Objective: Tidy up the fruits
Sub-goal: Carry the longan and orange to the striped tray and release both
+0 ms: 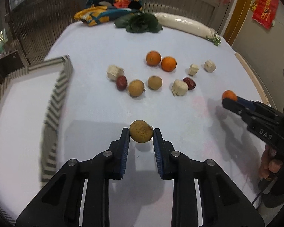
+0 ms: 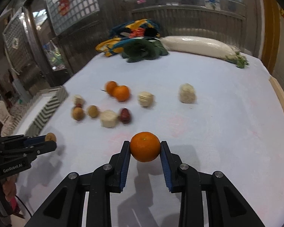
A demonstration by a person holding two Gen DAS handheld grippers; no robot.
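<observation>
My left gripper (image 1: 141,133) is shut on a small tan longan (image 1: 141,131), held just above the white cloth; the same gripper (image 2: 51,139) shows at the left edge of the right wrist view. My right gripper (image 2: 145,147) is shut on an orange mandarin (image 2: 145,146), and that gripper (image 1: 229,98) shows at the right of the left wrist view. On the cloth ahead lie two mandarins (image 1: 153,58) (image 1: 168,63), two longans (image 1: 136,88) (image 1: 155,82), two red dates (image 1: 121,82) (image 1: 189,82) and several pale white chunks (image 1: 179,87).
A striped grey-and-white tray (image 1: 56,98) stands at the left of the table. At the far edge lie a colourful cloth bundle (image 1: 111,5), a dark leafy vegetable (image 1: 140,22) and a long white radish (image 1: 185,24). A hand (image 1: 270,167) holds the right gripper's handle.
</observation>
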